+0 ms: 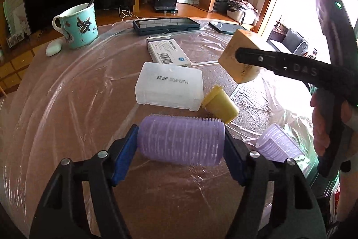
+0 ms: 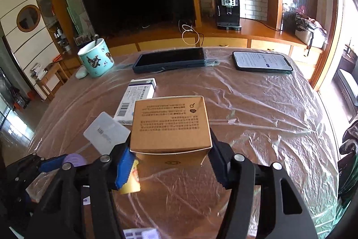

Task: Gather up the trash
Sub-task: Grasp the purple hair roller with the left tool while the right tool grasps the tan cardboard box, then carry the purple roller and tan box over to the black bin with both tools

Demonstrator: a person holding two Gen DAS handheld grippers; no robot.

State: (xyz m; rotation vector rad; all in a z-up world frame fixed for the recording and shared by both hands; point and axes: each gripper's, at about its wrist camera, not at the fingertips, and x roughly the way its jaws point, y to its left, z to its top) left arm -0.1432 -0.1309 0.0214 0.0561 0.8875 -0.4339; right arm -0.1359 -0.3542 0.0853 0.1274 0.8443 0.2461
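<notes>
My left gripper is shut on a purple hair roller, held crosswise just above the plastic-covered table. My right gripper is shut on a brown cardboard box and holds it in the air above the table; in the left wrist view that box hangs at the right. A second purple roller lies at the right. A yellow cup lies on its side beside a clear plastic case. A white medicine box lies behind the case.
A teal mug with a spoon and a white earbud case stand at the far left. A dark tablet and a phone lie at the far edge. Behind are a TV and a coffee machine.
</notes>
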